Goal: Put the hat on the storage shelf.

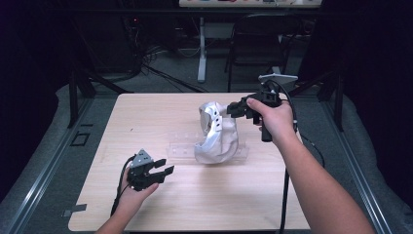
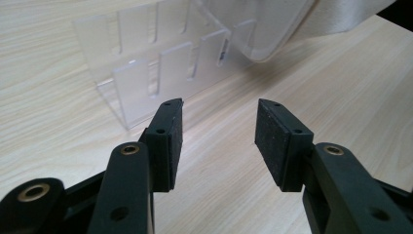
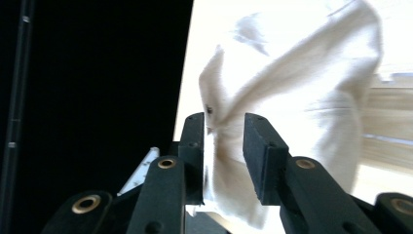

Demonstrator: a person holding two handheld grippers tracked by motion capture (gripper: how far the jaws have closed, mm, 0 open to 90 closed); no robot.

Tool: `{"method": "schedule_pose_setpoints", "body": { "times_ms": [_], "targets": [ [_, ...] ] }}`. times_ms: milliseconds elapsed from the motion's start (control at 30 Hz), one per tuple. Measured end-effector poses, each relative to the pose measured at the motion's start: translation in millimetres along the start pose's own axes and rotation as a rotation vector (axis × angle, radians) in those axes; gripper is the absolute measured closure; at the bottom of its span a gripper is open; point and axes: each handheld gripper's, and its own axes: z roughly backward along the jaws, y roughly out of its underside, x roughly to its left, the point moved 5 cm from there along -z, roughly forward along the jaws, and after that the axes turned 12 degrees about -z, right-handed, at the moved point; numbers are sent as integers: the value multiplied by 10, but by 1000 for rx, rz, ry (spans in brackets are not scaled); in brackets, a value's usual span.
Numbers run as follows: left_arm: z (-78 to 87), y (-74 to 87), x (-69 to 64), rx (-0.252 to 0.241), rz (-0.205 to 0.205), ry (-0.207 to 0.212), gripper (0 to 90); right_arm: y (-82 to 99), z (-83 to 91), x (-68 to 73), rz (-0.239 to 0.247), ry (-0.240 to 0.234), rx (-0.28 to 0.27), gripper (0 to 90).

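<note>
A white cloth (image 1: 216,134) with small dark spots hangs draped over a clear plastic slotted rack (image 1: 182,148) in the middle of the wooden table (image 1: 146,112). My right gripper (image 1: 234,110) is at the cloth's upper right corner. In the right gripper view a fold of the cloth (image 3: 302,87) runs between the jaws of my right gripper (image 3: 225,122): it lies against the left pad and a gap shows to the right pad. My left gripper (image 1: 163,166) stands open near the table's front left, and nothing is between its pads (image 2: 219,136). Ahead of it are the rack (image 2: 146,73) and the cloth's hem (image 2: 272,24).
Beyond the table's far edge stand a dark chair (image 1: 258,44) and a white desk leg (image 1: 201,48), with cables on the floor. A black cable (image 1: 283,195) trails from the right hand across the table's front right. Dark curtains close in both sides.
</note>
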Motion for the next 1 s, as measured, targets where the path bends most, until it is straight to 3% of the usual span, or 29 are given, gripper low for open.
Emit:
{"method": "schedule_pose_setpoints", "body": {
  "times_ms": [233, 467, 700, 1000],
  "targets": [
    [62, 68, 98, 0, 25, -25, 529, 78, 116, -151, 47, 58, -31, 640],
    [58, 102, 143, 9, 35, -33, 528, 132, 196, -304, 67, 77, -64, 598],
    [34, 141, 173, 15, 57, -36, 528, 236, 215, -581, 94, 119, -105, 565],
    [6, 155, 173, 23, 52, -36, 528, 451, 166, -969, 148, 177, -133, 549]
  ]
}}
